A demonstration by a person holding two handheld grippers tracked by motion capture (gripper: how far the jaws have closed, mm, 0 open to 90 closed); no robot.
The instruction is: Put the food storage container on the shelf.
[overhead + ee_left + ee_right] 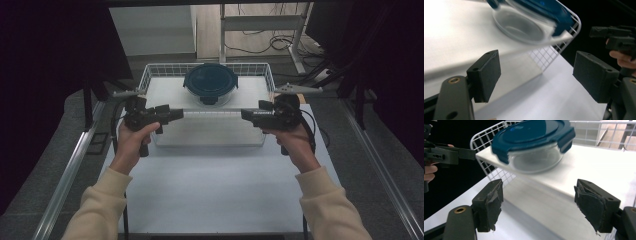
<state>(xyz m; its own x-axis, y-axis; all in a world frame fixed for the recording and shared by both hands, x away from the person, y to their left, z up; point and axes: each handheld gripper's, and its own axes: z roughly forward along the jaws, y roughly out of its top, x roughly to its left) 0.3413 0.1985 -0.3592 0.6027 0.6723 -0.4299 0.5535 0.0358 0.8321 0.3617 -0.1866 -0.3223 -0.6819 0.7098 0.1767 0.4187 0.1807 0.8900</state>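
A round glass container with a dark blue clip lid (210, 82) stands at the back of a white wire basket (148, 75) on the white table (215, 175). My left gripper (176, 114) and right gripper (246, 114) are held level and point at each other over the basket's front half, apart from the container. In the left gripper view my left gripper (540, 75) is open with nothing between its pads, and the container (524, 25) lies beyond. In the right gripper view my right gripper (541, 203) is open and empty too, with the container (534, 142) ahead.
A metal desk frame (260, 22) and floor cables (280, 42) lie behind the table. Metal rails run along the left (70, 170) and right (385, 175) sides. Dark curtains hang on both sides. Bare table top stretches in front of the basket.
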